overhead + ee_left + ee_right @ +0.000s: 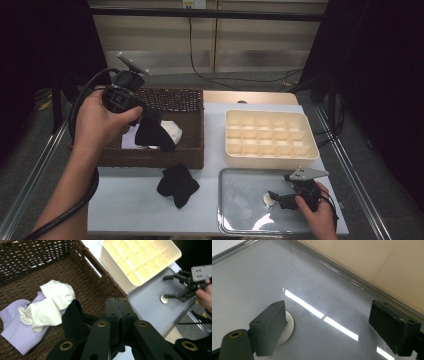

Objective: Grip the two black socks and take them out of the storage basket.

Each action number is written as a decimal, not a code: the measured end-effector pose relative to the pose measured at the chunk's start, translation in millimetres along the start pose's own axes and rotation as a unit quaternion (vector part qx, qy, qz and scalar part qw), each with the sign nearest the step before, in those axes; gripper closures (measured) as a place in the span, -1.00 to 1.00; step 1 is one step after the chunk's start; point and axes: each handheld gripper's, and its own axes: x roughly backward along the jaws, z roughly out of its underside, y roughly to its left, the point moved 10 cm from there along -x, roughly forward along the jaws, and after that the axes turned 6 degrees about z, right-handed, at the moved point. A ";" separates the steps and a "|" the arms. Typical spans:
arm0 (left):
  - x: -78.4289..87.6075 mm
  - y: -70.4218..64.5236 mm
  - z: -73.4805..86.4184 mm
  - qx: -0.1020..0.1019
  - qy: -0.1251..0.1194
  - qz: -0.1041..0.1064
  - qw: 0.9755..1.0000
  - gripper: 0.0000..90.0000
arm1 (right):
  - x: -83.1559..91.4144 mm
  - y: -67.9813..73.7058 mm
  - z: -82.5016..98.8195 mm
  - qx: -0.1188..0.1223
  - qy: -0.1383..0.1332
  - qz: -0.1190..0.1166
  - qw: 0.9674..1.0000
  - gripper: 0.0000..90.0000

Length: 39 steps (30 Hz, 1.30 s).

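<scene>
Sock (pixel 154 132), black, is hanging from the left tool (pixel 142 114), clamped shut on it over the basket (pixel 192 145); right tool (pixel 274 197) is resting apart on the tray (pixel 240 220).

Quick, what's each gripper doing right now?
Left gripper: closed, holding a black sock.
Right gripper: open, holding nothing.

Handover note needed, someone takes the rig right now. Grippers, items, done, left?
Left gripper: shut on a black sock, held over the wicker basket.
Right gripper: open, low over the metal tray, beside a small white disc.
Done, it seems: one black sock lies on the table in front of the basket.
Left: white sock and lilac cloth in the basket; the cream divider box looks empty.
</scene>
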 end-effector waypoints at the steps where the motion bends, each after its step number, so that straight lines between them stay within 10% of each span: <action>1: -0.7 -3.7 1.0 -0.001 -0.001 0.004 1.000 0.95 | 0.0 0.0 0.0 0.000 0.000 0.000 1.000 -0.70; 11: -22.4 -26.4 27.9 -0.022 0.012 0.035 0.999 0.95 | -0.1 -0.1 -0.2 0.002 -0.001 0.000 1.000 -0.70; 22: -96.9 -17.0 72.5 -0.009 0.055 0.063 0.996 0.95 | -0.1 0.0 -0.2 0.001 -0.001 0.000 1.000 -0.70; 39: -173.9 -22.0 88.7 -0.024 0.075 0.055 0.995 0.93 | 0.0 0.1 -0.1 0.001 -0.001 0.000 1.000 -0.70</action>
